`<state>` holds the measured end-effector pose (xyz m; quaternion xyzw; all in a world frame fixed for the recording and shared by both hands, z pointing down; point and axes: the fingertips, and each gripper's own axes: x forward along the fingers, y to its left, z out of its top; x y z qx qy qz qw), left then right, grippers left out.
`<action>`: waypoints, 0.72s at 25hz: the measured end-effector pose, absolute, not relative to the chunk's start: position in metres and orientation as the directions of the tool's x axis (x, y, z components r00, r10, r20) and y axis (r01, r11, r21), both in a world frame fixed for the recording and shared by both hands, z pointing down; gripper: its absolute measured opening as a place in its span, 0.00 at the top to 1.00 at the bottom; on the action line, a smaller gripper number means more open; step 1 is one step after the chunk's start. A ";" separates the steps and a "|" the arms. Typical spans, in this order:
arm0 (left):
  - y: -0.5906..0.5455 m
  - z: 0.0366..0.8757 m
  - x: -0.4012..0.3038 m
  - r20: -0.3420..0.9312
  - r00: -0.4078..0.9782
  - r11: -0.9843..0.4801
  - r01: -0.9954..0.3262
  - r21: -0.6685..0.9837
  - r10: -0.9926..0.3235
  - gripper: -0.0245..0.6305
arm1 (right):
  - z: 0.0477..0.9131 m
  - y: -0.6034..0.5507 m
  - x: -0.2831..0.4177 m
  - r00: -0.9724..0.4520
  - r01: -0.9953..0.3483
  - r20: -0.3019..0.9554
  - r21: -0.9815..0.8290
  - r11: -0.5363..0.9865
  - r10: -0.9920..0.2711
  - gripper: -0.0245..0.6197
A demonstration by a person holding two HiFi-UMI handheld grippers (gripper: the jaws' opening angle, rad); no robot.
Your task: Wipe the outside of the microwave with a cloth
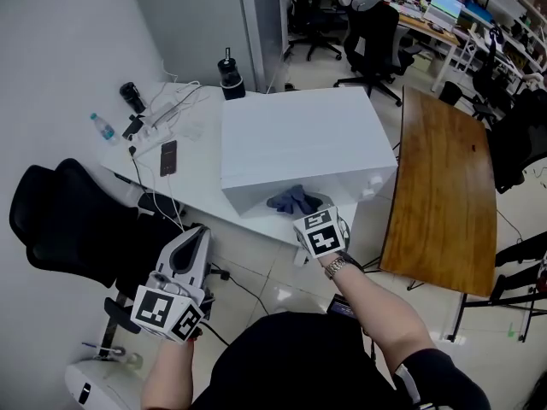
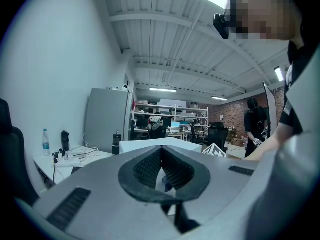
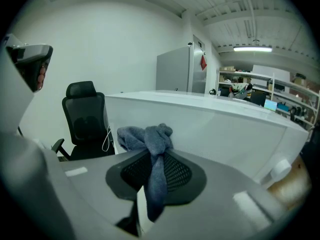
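Observation:
The microwave (image 1: 299, 139) is a large white box on a white table (image 1: 198, 190). My right gripper (image 1: 301, 211) is shut on a crumpled blue-grey cloth (image 1: 293, 200) and holds it at the lower front face of the box. In the right gripper view the cloth (image 3: 147, 136) bunches above the shut gripper (image 3: 150, 158), with a strip hanging down between the jaws and the white microwave (image 3: 225, 129) just beyond. My left gripper (image 1: 197, 235) hangs low at the left, away from the table, shut and empty. In the left gripper view its gripper (image 2: 161, 152) shows the jaws meeting, pointed level toward the microwave (image 2: 150, 144).
A black office chair (image 1: 68, 220) stands left of the table. On the tabletop lie a phone (image 1: 168, 157), a water bottle (image 1: 104, 128), a power strip with cables (image 1: 162, 111) and a black flask (image 1: 230, 73). A wooden table (image 1: 444, 186) sits to the right.

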<state>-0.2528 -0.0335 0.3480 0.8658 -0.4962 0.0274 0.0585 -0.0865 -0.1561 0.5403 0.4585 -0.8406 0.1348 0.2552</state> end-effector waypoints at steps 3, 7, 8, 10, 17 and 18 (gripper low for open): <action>-0.036 0.345 -0.234 0.106 0.520 -0.514 -0.854 0.075 -0.848 0.96 | 0.539 -0.158 -0.064 -0.433 -0.850 0.558 0.010 0.527 -0.708 0.86; -0.040 0.340 -0.213 0.103 0.530 -0.525 -0.848 0.072 -0.842 0.96 | 0.539 -0.160 -0.036 -0.414 -0.862 0.563 0.011 0.507 -0.715 0.86; -0.041 0.339 -0.208 0.102 0.531 -0.526 -0.847 0.071 -0.841 0.96 | 0.538 -0.160 -0.029 -0.409 -0.865 0.564 0.011 0.501 -0.718 0.86; -0.042 0.339 -0.199 0.103 0.533 -0.528 -0.846 0.072 -0.840 0.96 | 0.539 -0.161 -0.015 -0.398 -0.872 0.566 0.010 0.489 -0.722 0.86; -0.043 0.340 -0.165 0.112 0.542 -0.537 -0.841 0.072 -0.833 0.96 | 0.543 -0.162 0.032 -0.365 -0.892 0.576 0.008 0.452 -0.731 0.86; -0.043 0.340 -0.161 0.112 0.542 -0.537 -0.840 0.071 -0.833 0.96 | 0.543 -0.162 0.037 -0.363 -0.893 0.576 0.008 0.449 -0.732 0.86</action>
